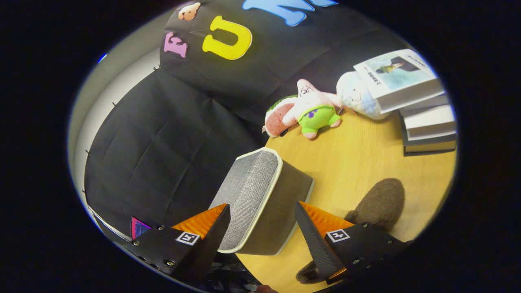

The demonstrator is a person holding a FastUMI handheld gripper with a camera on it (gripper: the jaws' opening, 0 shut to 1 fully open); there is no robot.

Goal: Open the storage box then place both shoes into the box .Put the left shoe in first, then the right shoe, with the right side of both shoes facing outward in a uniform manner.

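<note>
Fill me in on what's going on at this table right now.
A person's handheld gripper has its fingers spread open, one on each side of a grey woven-fabric storage box with pale trim, touching neither side as far as shows. The box sits at the edge of the round wooden table. A brown fuzzy shoe lies just beside the box, not yet inside. Plush toys and a stack of books sit beyond.

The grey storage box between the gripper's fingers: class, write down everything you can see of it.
The storage box looks like grey woven fabric with pale piping along its edges. One broad textured face with rounded corners and a smoother, darker side show. It sits tilted on the wooden table at its edge, its lower part between the open fingers of the hand-held gripper, which do not visibly press it. Whether it is open cannot be told.
</note>
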